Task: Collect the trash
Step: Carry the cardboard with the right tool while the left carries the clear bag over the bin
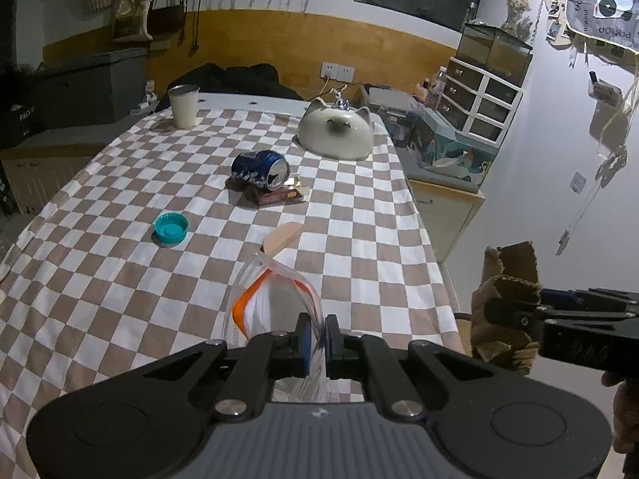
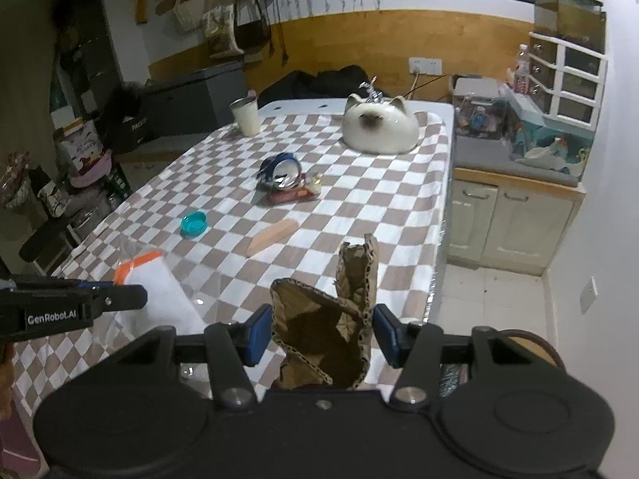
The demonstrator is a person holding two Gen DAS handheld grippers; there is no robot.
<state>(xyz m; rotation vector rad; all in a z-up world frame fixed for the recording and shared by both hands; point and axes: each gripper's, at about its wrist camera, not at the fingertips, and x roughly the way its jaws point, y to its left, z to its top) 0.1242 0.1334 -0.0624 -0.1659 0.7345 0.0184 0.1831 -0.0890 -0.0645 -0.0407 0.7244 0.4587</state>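
My left gripper (image 1: pixel 317 339) is shut on the rim of a clear plastic zip bag (image 1: pixel 275 295) with an orange strip, held above the checked tablecloth (image 1: pixel 120 279). My right gripper (image 2: pixel 321 335) is shut on a crumpled piece of brown corrugated cardboard (image 2: pixel 323 319); the same cardboard (image 1: pixel 503 303) shows at the right of the left wrist view, off the table's edge. On the cloth lie a crushed blue can (image 1: pixel 261 169) on a dark red wrapper (image 1: pixel 279 197), a teal lid (image 1: pixel 171 229) and a pinkish wooden stick (image 1: pixel 283 237).
A white cup (image 1: pixel 183 105) stands at the far left of the table and a cat-shaped ceramic dish (image 1: pixel 335 131) at the far right. A cabinet (image 2: pixel 515 219) with boxes and drawers stands beyond the table's right edge, with tiled floor (image 2: pixel 491 295) in front of it.
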